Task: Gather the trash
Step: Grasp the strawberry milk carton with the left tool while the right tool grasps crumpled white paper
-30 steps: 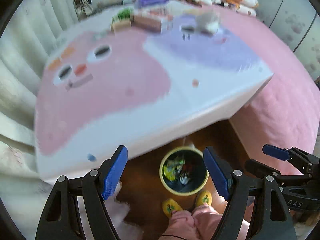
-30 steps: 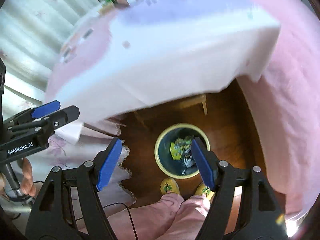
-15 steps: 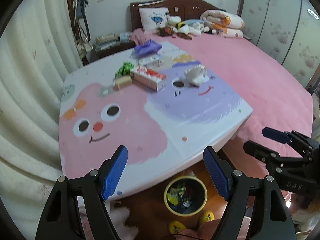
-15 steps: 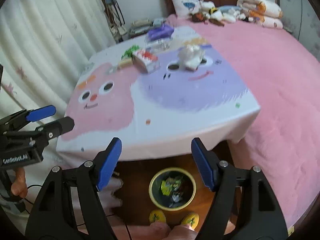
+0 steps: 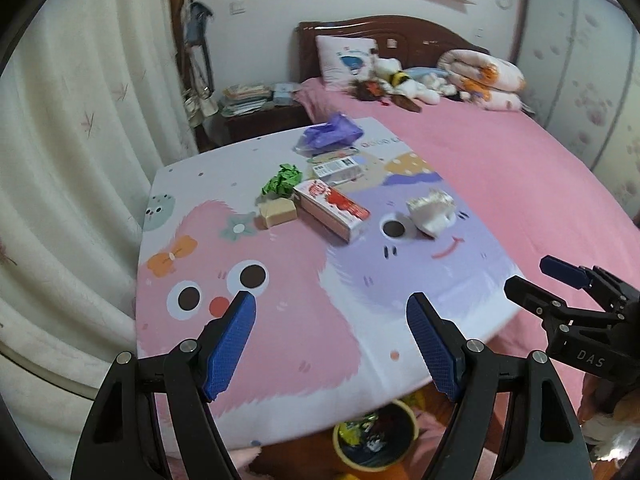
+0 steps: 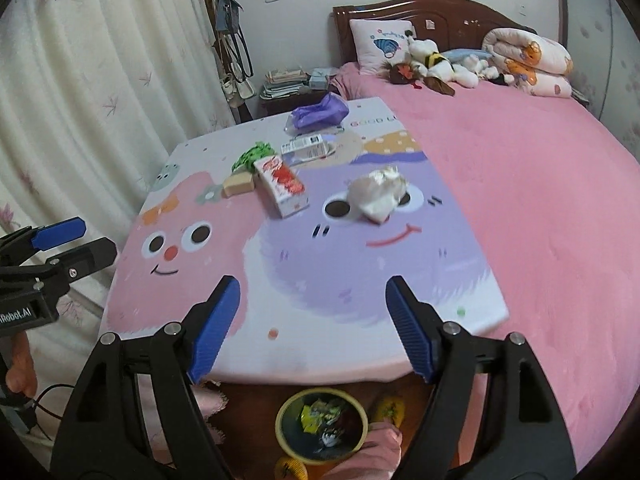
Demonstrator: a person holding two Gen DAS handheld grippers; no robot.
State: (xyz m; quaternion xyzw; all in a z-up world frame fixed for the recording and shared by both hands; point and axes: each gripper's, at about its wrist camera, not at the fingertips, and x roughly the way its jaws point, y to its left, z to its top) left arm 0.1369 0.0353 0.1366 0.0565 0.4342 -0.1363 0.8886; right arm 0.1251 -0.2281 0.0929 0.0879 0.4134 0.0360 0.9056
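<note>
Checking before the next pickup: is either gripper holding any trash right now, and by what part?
Nothing is held. The left gripper and right gripper both stand open and empty above the table.

On the table [image 6: 304, 312], toward its far edge, six pieces of trash: one purple bag [image 6: 319, 112], one green wrapper [image 6: 252, 155], one clear packet [image 6: 306, 147], one red-and-white carton [image 6: 285, 184], one tan block [image 6: 238, 185], one crumpled white tissue [image 6: 378, 192]. Below the near edge: one bin [image 6: 322, 426] (wrappers inside, too blurred to count). Two grippers.
</note>
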